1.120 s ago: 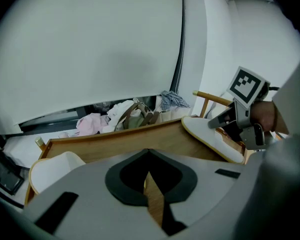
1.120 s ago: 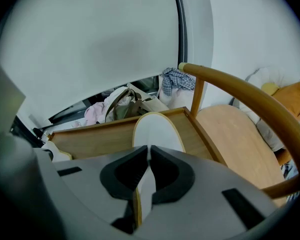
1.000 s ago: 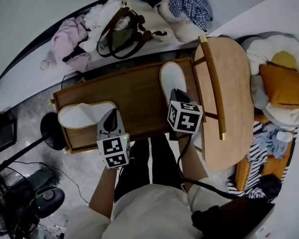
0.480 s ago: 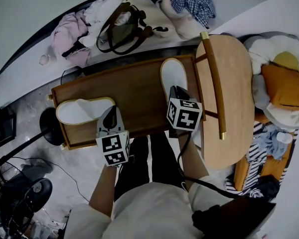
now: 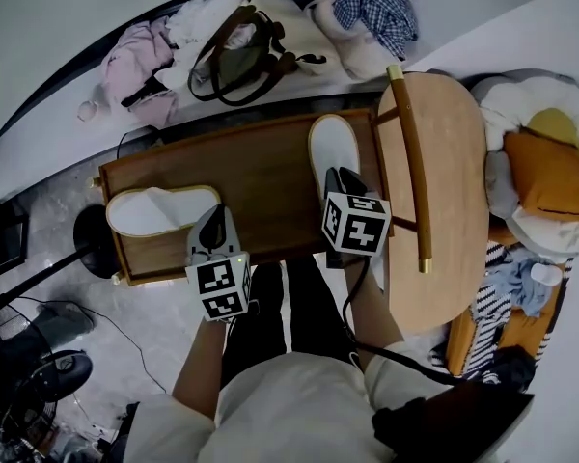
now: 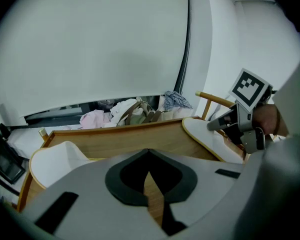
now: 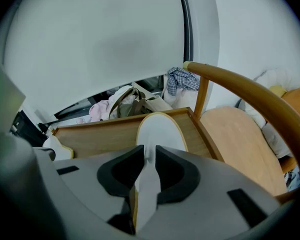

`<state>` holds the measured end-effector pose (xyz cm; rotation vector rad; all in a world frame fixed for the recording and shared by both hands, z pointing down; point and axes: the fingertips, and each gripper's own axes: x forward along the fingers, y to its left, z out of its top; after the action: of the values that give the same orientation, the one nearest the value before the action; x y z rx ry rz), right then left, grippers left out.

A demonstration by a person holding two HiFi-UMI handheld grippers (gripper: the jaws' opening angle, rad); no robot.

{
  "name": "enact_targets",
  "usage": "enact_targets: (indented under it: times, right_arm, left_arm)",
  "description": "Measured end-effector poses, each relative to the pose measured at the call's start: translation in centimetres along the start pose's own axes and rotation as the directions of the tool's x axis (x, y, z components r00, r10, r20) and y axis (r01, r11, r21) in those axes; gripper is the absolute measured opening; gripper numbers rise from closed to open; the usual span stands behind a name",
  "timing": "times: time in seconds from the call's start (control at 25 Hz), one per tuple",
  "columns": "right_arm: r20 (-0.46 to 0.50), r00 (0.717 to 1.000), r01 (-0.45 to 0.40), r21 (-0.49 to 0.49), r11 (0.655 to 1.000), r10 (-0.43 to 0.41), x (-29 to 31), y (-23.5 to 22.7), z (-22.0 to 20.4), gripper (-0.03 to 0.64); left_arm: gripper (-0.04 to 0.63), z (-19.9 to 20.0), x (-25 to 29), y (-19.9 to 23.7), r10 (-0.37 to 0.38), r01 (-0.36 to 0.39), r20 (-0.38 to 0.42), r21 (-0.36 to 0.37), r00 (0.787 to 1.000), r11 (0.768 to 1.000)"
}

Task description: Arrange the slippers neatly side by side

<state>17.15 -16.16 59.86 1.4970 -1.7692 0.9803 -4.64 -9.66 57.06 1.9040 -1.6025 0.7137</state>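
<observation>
Two white slippers lie well apart on one wooden table (image 5: 261,177): the left slipper (image 5: 154,210) at its left end, the right slipper (image 5: 334,148) at its right end. The right gripper (image 7: 150,151) is over the right slipper's heel. Its jaws have just been opening and stand narrowly apart, with the heel edge between them. The left gripper (image 6: 148,151), near the left slipper, has its jaws together on nothing.

Left slipper (image 5: 154,210) lies at the left end of the low table (image 5: 261,177), lengthwise along it. Right slipper (image 5: 335,148) is over at the right end, well apart from it, lying crosswise and reaching the far edge. A chair (image 5: 444,181) stands just right of the table. Behind the table, a handbag (image 5: 241,61) sits among heaped clothes (image 5: 140,70). Cushions (image 5: 545,172) lie right of the chair.
</observation>
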Motion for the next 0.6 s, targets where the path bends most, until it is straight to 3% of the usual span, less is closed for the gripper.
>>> enact_targets:
  times: [0.6]
  right_arm:
    - [0.036, 0.998, -0.049, -0.121, 0.991, 0.054, -4.0, 1.4, 2.0, 0.098]
  left_arm:
    - [0.005, 3.1, -2.7, 0.0, 0.069, -0.063, 0.090, -0.071, 0.994, 0.995]
